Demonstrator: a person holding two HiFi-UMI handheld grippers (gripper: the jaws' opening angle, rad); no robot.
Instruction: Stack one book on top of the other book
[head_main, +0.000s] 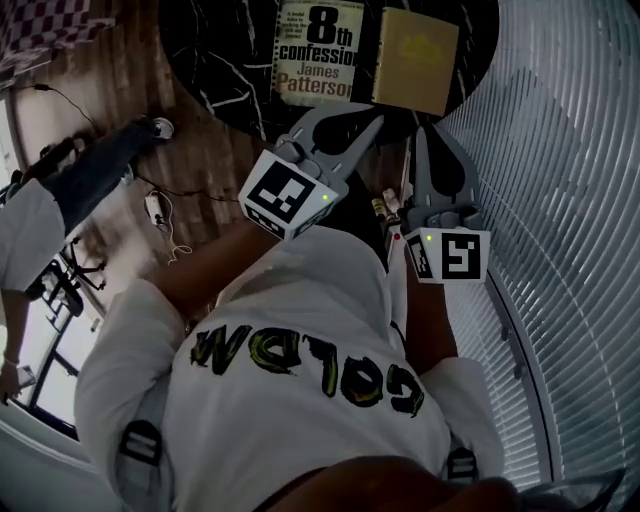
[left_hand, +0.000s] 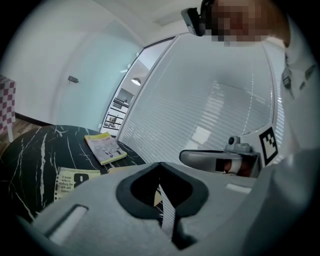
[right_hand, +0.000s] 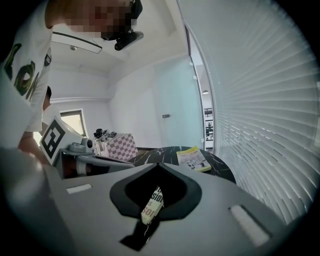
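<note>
Jaws on both grippers are closed flat together and hold nothing; the left gripper (head_main: 376, 121) and right gripper (head_main: 419, 131) hang side by side over the near edge of the tabletop (head_main: 220, 60), tips aimed at the books and short of them. White blinds (head_main: 560, 200) fill the person's right side, and a wood floor (head_main: 205, 195) lies to the left. On the round, black, white-veined tabletop, two books lie flat by the near edge and neither is on the other. The Patterson book (head_main: 318, 52) is on the left, cover up. The tan book (head_main: 415, 60) is just beside it on the right, their long edges meeting or nearly so; I cannot tell whether they touch. The left gripper's tip points at the line between the two, and the right gripper's tip sits below the tan book's near edge. In each gripper view a strip of what lies beyond shows through the hole behind the closed tips, lying beyond the jaws and not gripped. A yellow book (left_hand: 105, 147) lies flat, well apart from the pair, toward the far edge. Off the table, a second person (head_main: 40, 235) stands at the left, and a checked box (right_hand: 117, 145) sits beyond the far edge.
</note>
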